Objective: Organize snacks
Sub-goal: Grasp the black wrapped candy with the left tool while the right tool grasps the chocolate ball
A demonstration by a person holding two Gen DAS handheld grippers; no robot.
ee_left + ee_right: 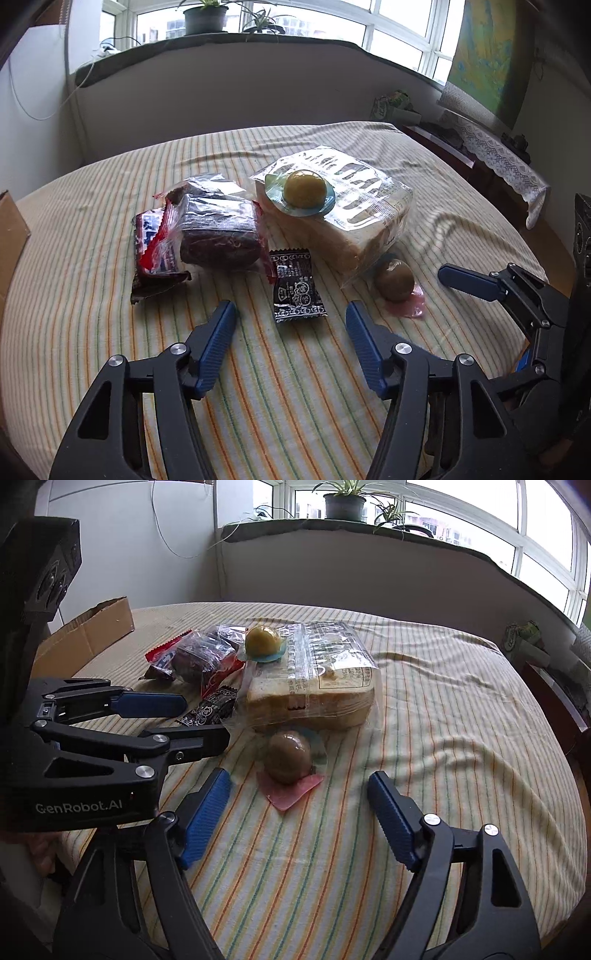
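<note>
On the striped cloth lies a small black sachet (295, 286), just ahead of my left gripper (291, 314), whose blue pads stand open on either side of it without touching. A brown jelly cup on a pink lid (290, 757) sits in front of my right gripper (299, 784), open and apart from it. Behind them lies a bag of sliced bread (347, 206) with a yellow jelly cup (304, 190) on top. A dark cake in a clear and red wrapper (210, 232) lies to the left. In the right wrist view the left gripper (199, 720) reaches toward the sachet (208, 710).
A cardboard box (85, 635) stands at the bed's far left edge. A windowsill with potted plants (205, 18) runs behind. A dark side table with a lace cloth (495, 155) stands to the right. Bare striped cloth (443, 720) spreads right of the bread.
</note>
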